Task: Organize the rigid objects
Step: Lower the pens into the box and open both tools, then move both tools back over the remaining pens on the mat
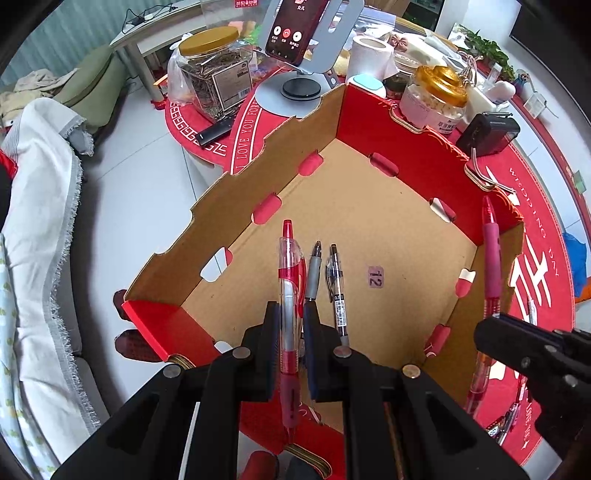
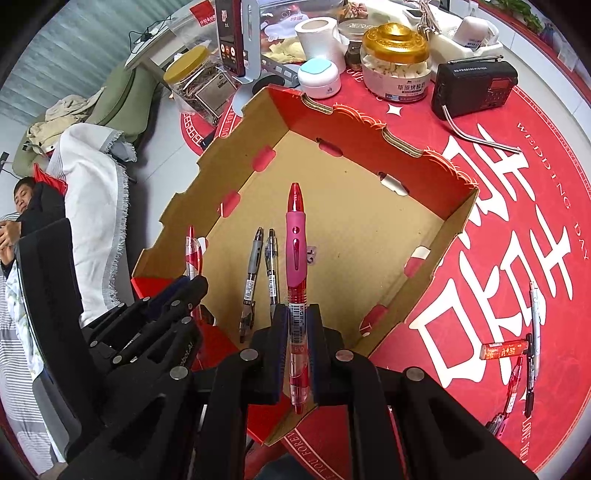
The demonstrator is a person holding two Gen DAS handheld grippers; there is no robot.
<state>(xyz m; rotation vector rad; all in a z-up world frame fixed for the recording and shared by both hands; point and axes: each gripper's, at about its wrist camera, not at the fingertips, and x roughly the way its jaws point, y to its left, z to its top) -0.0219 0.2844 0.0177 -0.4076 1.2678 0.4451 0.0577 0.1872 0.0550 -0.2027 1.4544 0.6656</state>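
A red-sided cardboard box (image 1: 424, 177) (image 2: 369, 140) stands open on the red tablecloth. Two black-and-grey pens (image 1: 338, 291) (image 2: 251, 273) lie on its floor. My left gripper (image 1: 290, 314) is shut on a clear red pen (image 1: 288, 280) and holds it over the box's near-left part. My right gripper (image 2: 297, 314) is shut on a pink-grip red pen (image 2: 295, 251) and holds it over the box's near edge. That pen also shows in the left wrist view (image 1: 491, 258). Loose pens (image 2: 533, 332) and a small red case (image 2: 504, 349) lie on the cloth to the right.
Behind the box stand a phone on a stand (image 1: 295, 29), a jar with a yellow lid (image 1: 210, 74), a gold-lidded jar (image 2: 397, 62), a paper roll (image 2: 319, 35), a small white tub (image 2: 317, 77) and a black radio (image 2: 474, 86). A person (image 2: 22, 206) lies at left.
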